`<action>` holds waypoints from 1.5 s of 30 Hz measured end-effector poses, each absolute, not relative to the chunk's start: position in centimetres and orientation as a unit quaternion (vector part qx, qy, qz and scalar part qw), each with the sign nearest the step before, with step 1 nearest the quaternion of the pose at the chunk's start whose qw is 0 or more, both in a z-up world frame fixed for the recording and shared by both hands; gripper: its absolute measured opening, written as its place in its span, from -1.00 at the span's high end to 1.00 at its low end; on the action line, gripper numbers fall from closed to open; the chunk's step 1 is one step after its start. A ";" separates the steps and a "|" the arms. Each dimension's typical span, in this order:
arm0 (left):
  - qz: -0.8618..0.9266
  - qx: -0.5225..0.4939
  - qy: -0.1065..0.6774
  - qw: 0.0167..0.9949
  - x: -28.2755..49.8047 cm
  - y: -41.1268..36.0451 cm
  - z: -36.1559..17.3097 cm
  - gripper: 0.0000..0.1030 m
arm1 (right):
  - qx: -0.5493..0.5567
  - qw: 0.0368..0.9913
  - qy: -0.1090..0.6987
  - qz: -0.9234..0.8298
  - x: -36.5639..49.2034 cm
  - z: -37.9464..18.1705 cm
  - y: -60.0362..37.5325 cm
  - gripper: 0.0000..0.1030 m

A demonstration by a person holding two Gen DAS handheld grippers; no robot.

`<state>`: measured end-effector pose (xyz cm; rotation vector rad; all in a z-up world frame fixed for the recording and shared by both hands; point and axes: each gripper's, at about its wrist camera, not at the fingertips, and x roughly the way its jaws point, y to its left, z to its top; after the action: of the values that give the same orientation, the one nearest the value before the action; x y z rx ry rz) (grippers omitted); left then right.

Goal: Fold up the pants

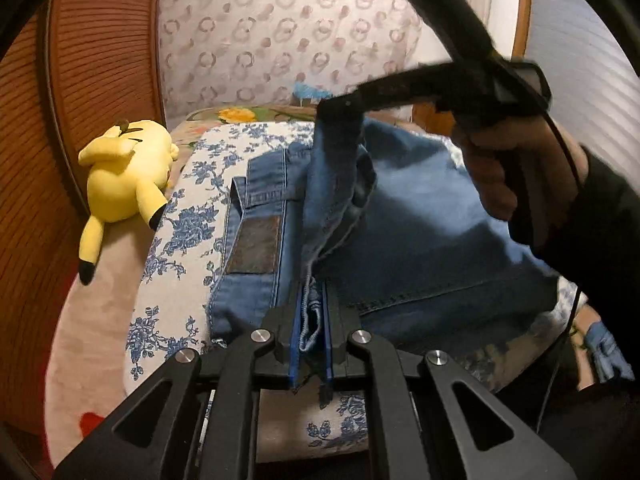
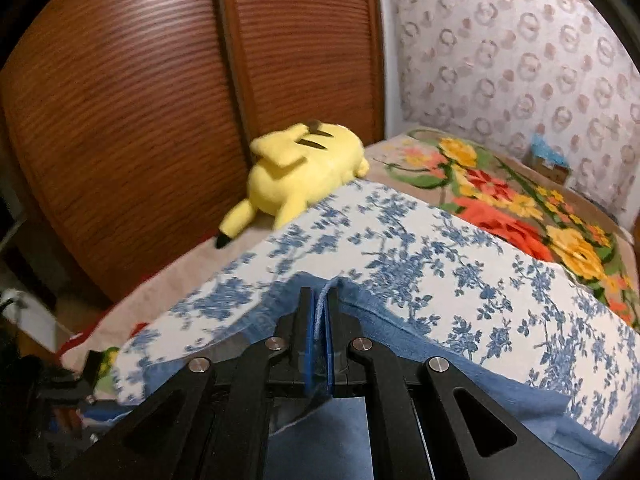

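Left gripper [image 1: 313, 320]: my blue pads are nearly closed on a frayed denim hem, pinched at the near edge of the bed.
Right gripper [image 2: 319, 312]: narrow gap too, clamped on a thin fold of the same cloth; from the left wrist I see it raised, a strip of denim hanging from its tips.
Jeans [image 1: 420, 240]: soft washed-blue denim, orange stitching, brown leather patch [image 1: 254, 244], spread on the blue-floral white bedcover [image 1: 176, 216].
Left edge: plush yellow Pikachu [image 1: 124, 176], face down.
Far: flowered blanket [image 2: 520, 200], seen fully only from the right wrist; ribbed wooden doors [image 2: 160, 100].
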<state>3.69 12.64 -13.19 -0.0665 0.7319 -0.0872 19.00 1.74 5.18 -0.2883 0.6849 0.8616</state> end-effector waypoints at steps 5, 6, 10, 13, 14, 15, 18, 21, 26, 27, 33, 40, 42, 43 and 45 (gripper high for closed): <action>-0.034 -0.031 0.366 0.929 4.0 12.6 -13.7 0.46 | -0.142 0.848 0.301 0.412 17.7 6.2 1.2 0.24; -0.032 -0.032 0.365 0.930 4.0 12.6 -13.6 0.36 | -0.140 0.852 0.292 0.411 17.3 6.4 0.8 0.22; -0.021 -0.039 0.359 0.932 4.1 13.3 -13.4 0.18 | -0.124 0.859 0.282 0.410 16.6 7.0 -1.0 0.22; -0.015 -0.039 0.356 0.934 4.2 13.6 -13.3 0.15 | -0.134 0.864 0.281 0.395 16.4 6.5 -2.5 0.22; -0.012 -0.039 0.354 0.934 4.3 13.8 -13.2 0.15 | -0.137 0.866 0.283 0.389 16.4 6.2 -2.9 0.22; -0.009 -0.040 0.352 0.935 4.4 13.9 -13.2 0.15 | -0.137 0.867 0.286 0.384 16.4 5.9 -3.6 0.22; -0.007 -0.043 0.347 0.937 4.4 14.1 -13.0 0.14 | -0.134 0.869 0.295 0.374 15.7 5.4 -5.3 0.22; -0.012 -0.045 0.335 0.941 4.4 14.0 -12.6 0.14 | -0.134 0.873 0.300 0.360 14.4 4.8 -7.5 0.22; -0.034 -0.038 0.335 0.941 5.9 13.3 -12.7 0.15 | -0.131 0.879 0.312 0.337 12.3 3.9 -10.9 0.17; -0.031 -0.037 0.339 0.940 6.3 13.2 -12.9 0.15 | -0.129 0.879 0.316 0.332 12.0 3.6 -11.6 0.12; -0.039 -0.032 0.358 0.932 7.9 12.6 -14.0 0.43 | -0.121 0.880 0.333 0.318 10.2 2.8 -14.1 0.09; -0.032 -0.053 0.347 0.936 6.9 13.8 -13.2 0.95 | -0.099 0.879 0.344 0.315 9.6 2.2 -15.2 0.09; -0.016 -0.058 0.352 0.934 6.7 14.5 -13.2 0.95 | -0.087 0.879 0.344 0.317 9.5 2.3 -15.6 0.09; -0.007 -0.057 0.358 0.932 6.7 14.8 -13.4 0.95 | -0.083 0.879 0.344 0.318 9.4 2.4 -15.8 0.09; -0.003 -0.052 0.370 0.928 7.0 15.0 -14.0 0.91 | -0.078 0.879 0.344 0.320 9.2 2.3 -16.4 0.08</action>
<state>6.97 15.05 -14.00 -0.1063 0.7586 -0.0071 9.23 -16.42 2.25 -0.1630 0.7182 0.6675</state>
